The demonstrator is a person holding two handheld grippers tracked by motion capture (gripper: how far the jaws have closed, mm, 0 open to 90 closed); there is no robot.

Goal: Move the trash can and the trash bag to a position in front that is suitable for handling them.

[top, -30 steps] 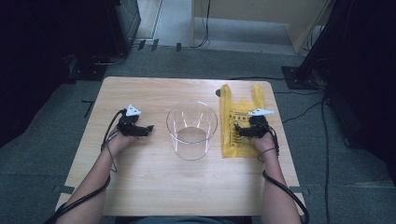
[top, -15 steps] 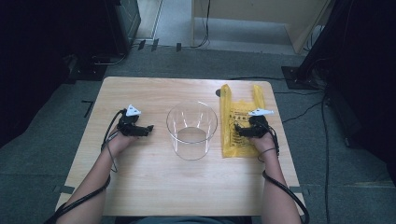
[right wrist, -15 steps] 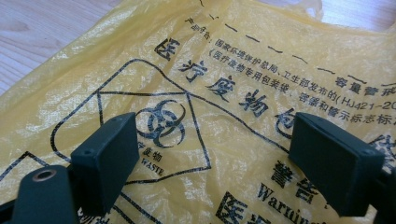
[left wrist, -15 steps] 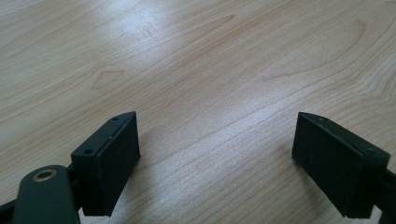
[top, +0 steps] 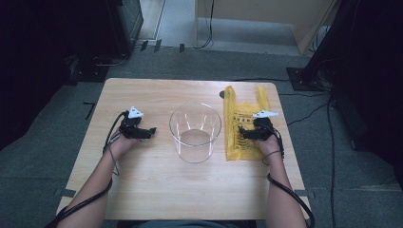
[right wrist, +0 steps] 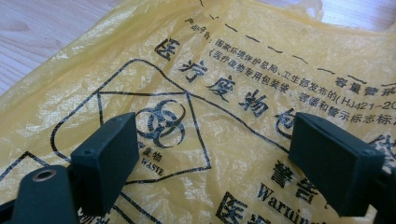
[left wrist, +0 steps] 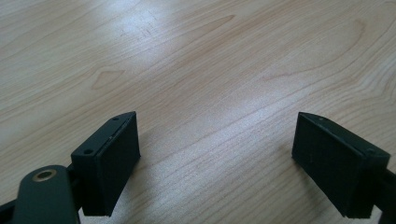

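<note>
From the high view we get the whole layout: a pale wood table (top: 157, 199), a clear cylindrical container (top: 195, 132) standing upright at centre, and a yellow plastic bag (top: 242, 124) lying flat on the right side, handles toward the far edge. Our left gripper (top: 151, 129) sits on the table left of the container, jaws pointing at it but apart from it. Our right gripper (top: 241, 133) rests over the bag, just right of the container, jaws pointing toward it.

The right gripper view gives what the high view can't: the bag (right wrist: 243, 70) is thin, crinkled, semi-transparent film w/ black print — a biohazard trefoil in a diamond frame, the word "WASTE", Chinese text, a dashed line, and "Warning" partly cut off at the bottom. Right gripper (right wrist: 212, 163) jaws stand wide apart, hovering low over the print, nothing between them; can't tell if they touch the film.

The left gripper view shows bare wood (left wrist: 210, 60) only close up: smooth light laminate w/ fine grain and soft glare. Left gripper (left wrist: 215, 163) jaws also spread wide, empty, flat black rectangular pads w/ small screw holes.

Container walls are glossy and see-through; the wood shows through its base.
</note>
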